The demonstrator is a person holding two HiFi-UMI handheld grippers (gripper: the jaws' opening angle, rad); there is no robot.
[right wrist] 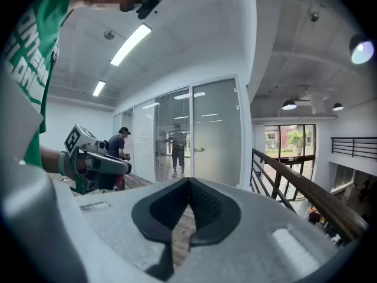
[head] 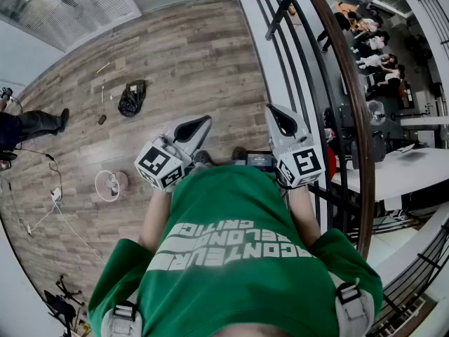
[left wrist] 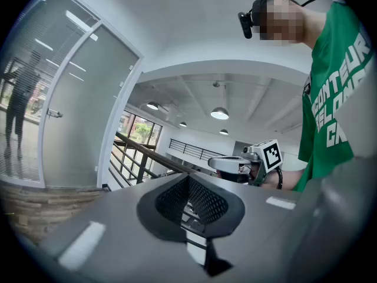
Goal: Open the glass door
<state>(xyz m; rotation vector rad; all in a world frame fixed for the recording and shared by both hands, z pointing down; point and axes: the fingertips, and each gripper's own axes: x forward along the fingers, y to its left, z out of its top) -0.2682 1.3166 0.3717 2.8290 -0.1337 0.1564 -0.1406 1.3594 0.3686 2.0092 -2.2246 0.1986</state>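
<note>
Grey left tongs (left wrist: pixel 188 177), right tongs (right wrist: pixel 188 180) (ribbed pads (left wrist: pixel 206 202) together); frosted glass door (right wrist: pixel 215 128) beyond.

Office: glass partitions (right wrist: pixel 171 135), mezzanine railing (head: pixel 355 104), desks (head: pixel 397 168) below.

Frosted glass door (right wrist: pixel 217 133), closed, upright

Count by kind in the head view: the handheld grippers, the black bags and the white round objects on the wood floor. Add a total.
Grey handheld grippers with marker cubes: 2 (left gripper, right gripper)
Crumpled black plastic bag: 1
White round object: 1
Total: 4
</note>
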